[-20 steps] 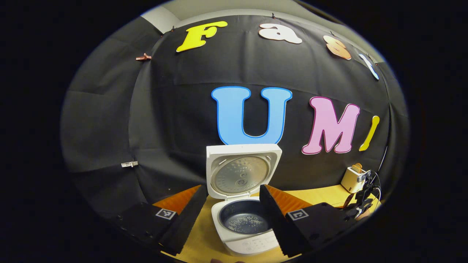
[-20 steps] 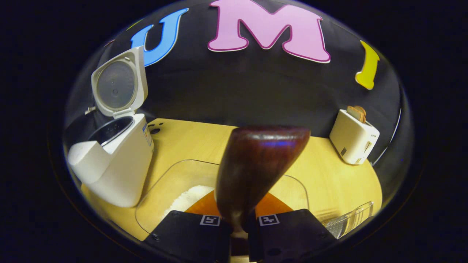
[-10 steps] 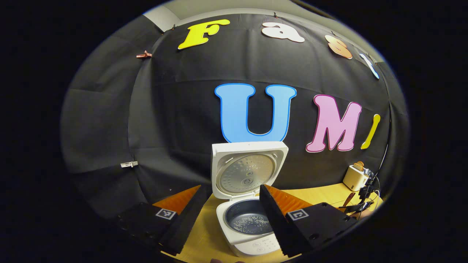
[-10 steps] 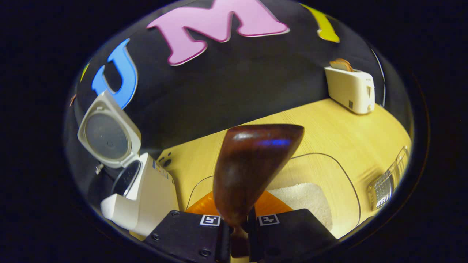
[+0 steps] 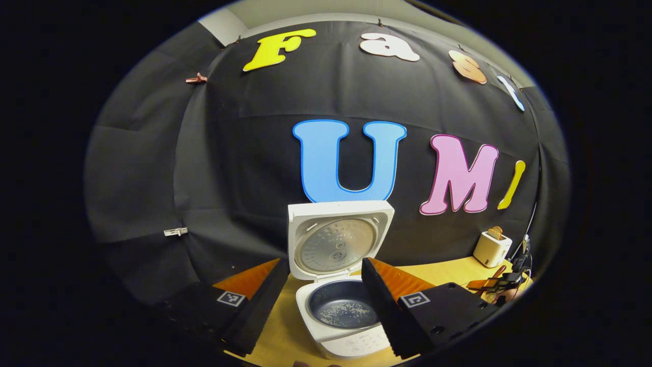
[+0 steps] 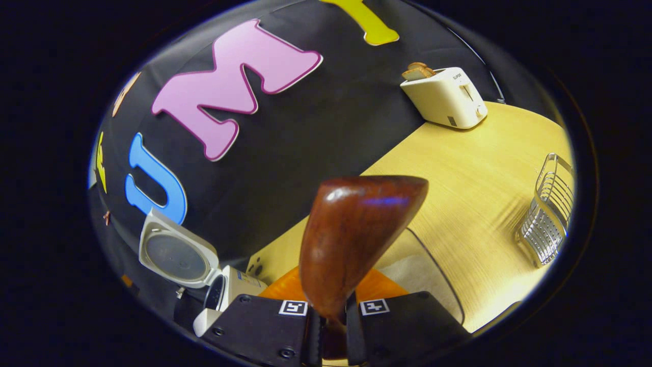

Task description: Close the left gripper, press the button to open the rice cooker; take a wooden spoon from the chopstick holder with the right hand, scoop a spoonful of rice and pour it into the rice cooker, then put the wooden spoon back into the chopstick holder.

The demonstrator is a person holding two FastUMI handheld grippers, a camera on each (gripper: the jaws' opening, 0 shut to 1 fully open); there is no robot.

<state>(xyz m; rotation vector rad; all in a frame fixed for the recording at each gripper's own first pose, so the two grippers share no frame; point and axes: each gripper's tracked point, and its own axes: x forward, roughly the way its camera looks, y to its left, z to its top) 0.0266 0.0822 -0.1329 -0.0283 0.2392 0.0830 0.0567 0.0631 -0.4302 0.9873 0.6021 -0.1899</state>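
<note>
Cooker — white, dark pot speckled with pale rice; spoon glossy red-brown; toaster cream; holder silver wire; table — pale wood.

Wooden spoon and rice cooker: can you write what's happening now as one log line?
rice cooker: lid open, rice grains in pot | right gripper: shut on wooden spoon | left gripper: open | chopstick holder: on table
</note>
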